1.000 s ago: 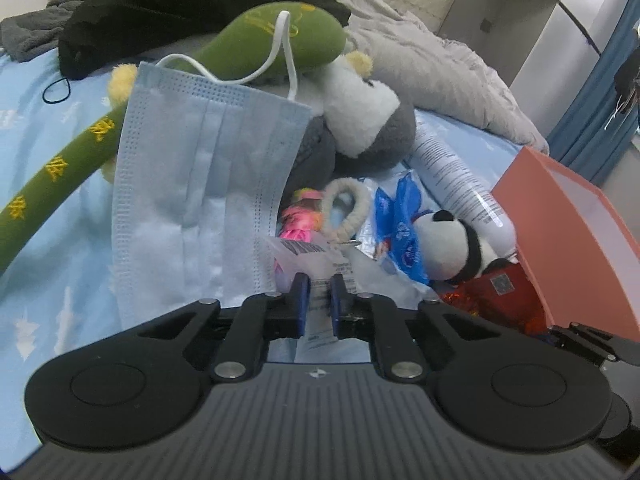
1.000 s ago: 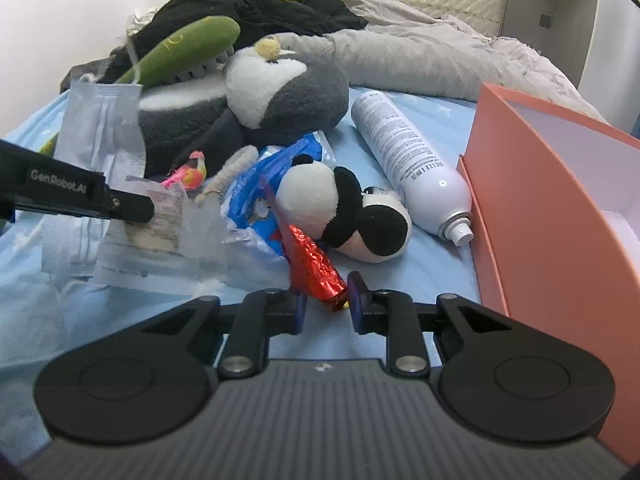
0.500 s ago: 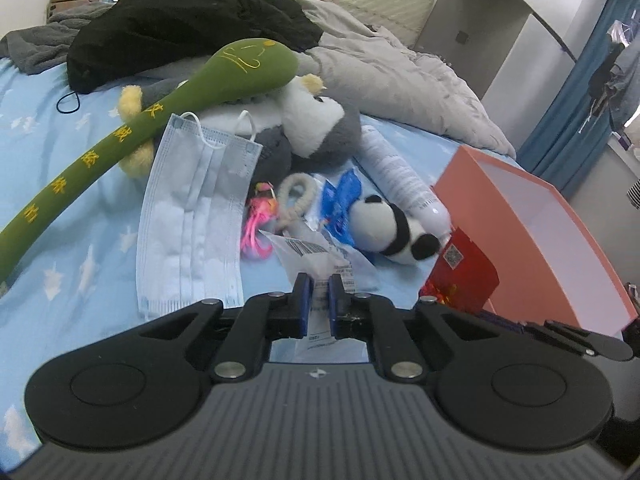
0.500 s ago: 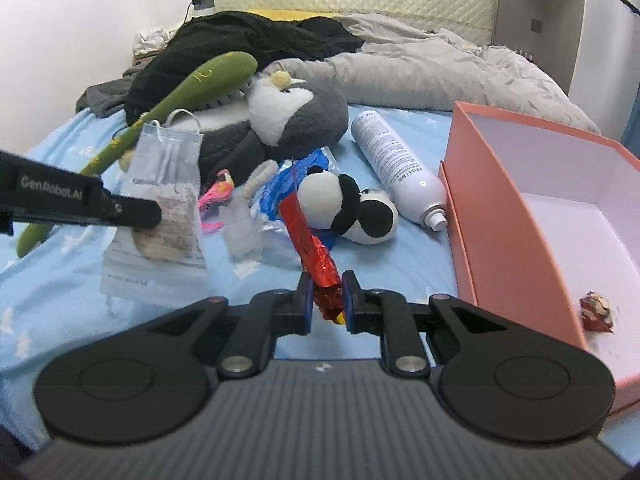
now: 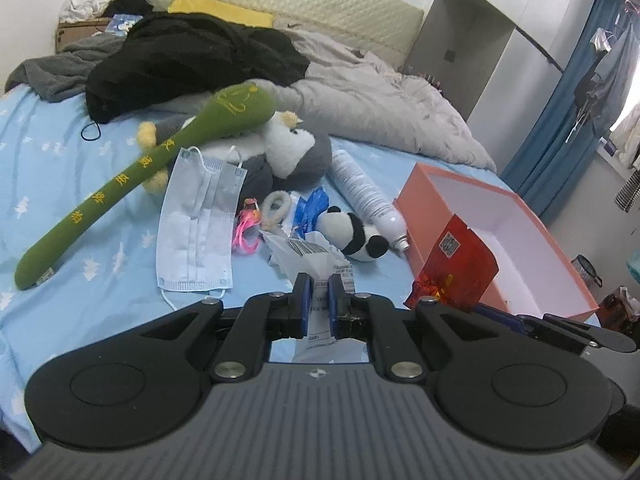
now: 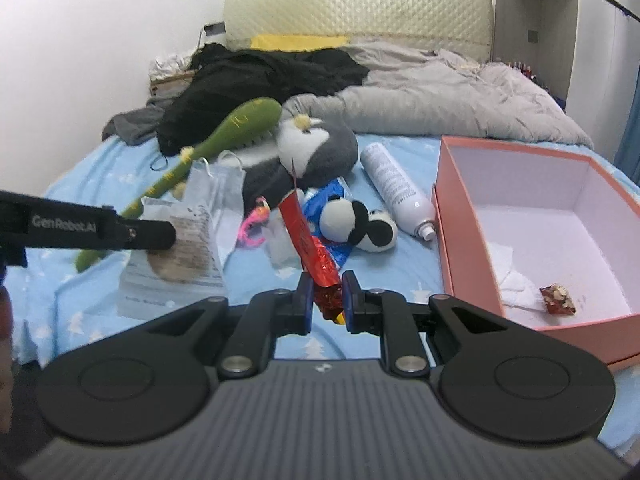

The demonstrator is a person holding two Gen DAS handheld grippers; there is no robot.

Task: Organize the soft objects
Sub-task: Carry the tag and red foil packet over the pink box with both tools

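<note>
Red foil wrapper pinched in right gripper above bed.

Bare blue sheet lies open in front of the pink box, so a gripper can come in along its near wall. The box's floor is mostly free (a crumpled tissue and a small wrapper sit near the front). Left of it, the spray can, panda toy and face mask crowd the way.
</note>
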